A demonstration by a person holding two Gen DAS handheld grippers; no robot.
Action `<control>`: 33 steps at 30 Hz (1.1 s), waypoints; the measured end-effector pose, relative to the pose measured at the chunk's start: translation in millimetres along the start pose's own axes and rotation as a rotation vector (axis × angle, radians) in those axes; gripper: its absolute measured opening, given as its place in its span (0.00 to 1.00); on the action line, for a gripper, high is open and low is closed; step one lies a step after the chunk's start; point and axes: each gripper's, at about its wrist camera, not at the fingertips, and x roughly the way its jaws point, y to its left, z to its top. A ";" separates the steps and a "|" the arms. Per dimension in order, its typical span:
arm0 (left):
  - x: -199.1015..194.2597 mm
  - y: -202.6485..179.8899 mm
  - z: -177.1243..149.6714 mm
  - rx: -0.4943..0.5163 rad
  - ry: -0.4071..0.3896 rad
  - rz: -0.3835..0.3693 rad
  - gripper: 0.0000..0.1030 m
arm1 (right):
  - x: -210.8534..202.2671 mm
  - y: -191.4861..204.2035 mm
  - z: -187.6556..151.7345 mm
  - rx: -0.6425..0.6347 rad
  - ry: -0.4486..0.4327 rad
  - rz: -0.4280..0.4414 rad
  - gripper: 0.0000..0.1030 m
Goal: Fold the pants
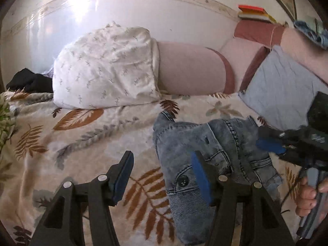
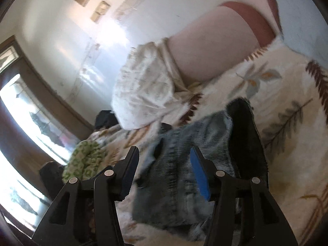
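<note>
Blue denim pants [image 1: 205, 153] bunched on bed's leaf-print blanket [image 1: 82, 139], under and just ahead of left gripper [image 1: 162, 174], mostly on its right-finger side; waistband button near that finger's blue pad. Left gripper fingers wide apart, nothing between them, right pad over denim, left pad over bare blanket. Right gripper [image 1: 270, 145] seen in left view at right of pants, blue pad tip touching or just beside denim edge; clamped or not, cannot tell there. In right wrist view, right gripper [image 2: 163, 171] fingers apart, blurred denim pants [image 2: 180, 164] lying between and ahead of them, not pinched. Dark object beside right finger, too blurred to name. Beyond both grippers: white patterned pillow [image 1: 104, 67], pink bolster [image 1: 190, 69] beside it against white wall. Grey-blue cushion [image 1: 283, 82] ahead-right of left gripper. Black cloth [image 1: 28, 82] far left by wall. Green patterned fabric [image 2: 86, 160] left of right gripper. Person's hand [image 1: 309, 194] on right gripper's handle.
</note>
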 end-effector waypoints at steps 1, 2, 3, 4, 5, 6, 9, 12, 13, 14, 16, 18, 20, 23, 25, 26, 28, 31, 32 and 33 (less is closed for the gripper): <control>2.7 -6.1 -3.1 0.018 0.012 0.006 0.60 | 6.2 -7.6 -1.3 0.018 0.018 -0.019 0.50; 8.1 -10.2 -6.2 0.041 0.031 0.021 0.60 | 15.8 -19.1 -3.3 0.050 0.052 -0.036 0.50; 9.2 -14.5 -9.9 0.064 0.052 0.032 0.60 | 22.1 -27.2 -5.4 0.073 0.073 -0.054 0.50; 17.3 -17.4 -15.0 0.087 0.073 0.033 0.60 | 28.7 -36.2 -7.7 0.100 0.095 -0.083 0.51; 24.8 -20.8 -20.4 0.110 0.098 0.044 0.60 | 36.4 -49.2 -11.1 0.139 0.127 -0.136 0.51; 31.6 -23.4 -24.9 0.130 0.120 0.064 0.60 | 41.1 -58.1 -13.6 0.166 0.146 -0.150 0.50; 49.4 -26.5 -35.7 0.138 0.175 0.106 0.61 | 49.1 -75.7 -19.7 0.216 0.164 -0.139 0.49; 53.6 -24.8 -35.5 0.109 0.188 0.123 0.66 | 49.9 -66.2 -21.9 0.141 0.170 -0.177 0.50; 51.6 -24.7 -33.3 0.103 0.188 0.131 0.67 | 50.0 -63.4 -23.7 0.118 0.165 -0.189 0.50; 48.2 -24.4 -30.9 0.096 0.186 0.132 0.67 | 49.2 -58.1 -25.7 0.085 0.161 -0.204 0.50; 38.0 -24.8 -26.3 0.083 0.168 0.135 0.66 | 44.8 -46.7 -26.3 0.034 0.165 -0.242 0.52; 23.6 -26.7 -19.6 0.083 0.137 0.149 0.66 | 40.4 -35.2 -27.9 0.006 0.169 -0.277 0.58; 6.5 -27.3 -11.0 0.083 0.092 0.172 0.69 | 27.4 -15.3 -32.4 -0.074 0.143 -0.321 0.65; -24.5 -28.5 1.2 0.084 -0.004 0.206 0.87 | -0.1 18.2 -38.7 -0.221 0.050 -0.358 0.67; -46.2 -28.6 6.0 0.077 -0.066 0.238 0.95 | -21.7 36.7 -41.3 -0.286 -0.040 -0.379 0.68; -54.7 -28.7 6.8 0.080 -0.089 0.245 0.99 | -31.6 42.7 -42.4 -0.298 -0.079 -0.385 0.71; -69.8 -29.6 6.5 0.096 -0.124 0.268 1.00 | -54.7 53.7 -46.9 -0.295 -0.155 -0.368 0.74; -85.9 -30.0 3.6 0.097 -0.146 0.301 1.00 | -77.7 66.1 -50.2 -0.304 -0.252 -0.368 0.78; -89.8 -29.5 3.6 0.092 -0.143 0.305 1.00 | -87.4 72.9 -55.4 -0.317 -0.290 -0.373 0.80; -94.0 -29.7 4.1 0.084 -0.141 0.308 1.00 | -93.6 77.8 -59.5 -0.331 -0.316 -0.380 0.81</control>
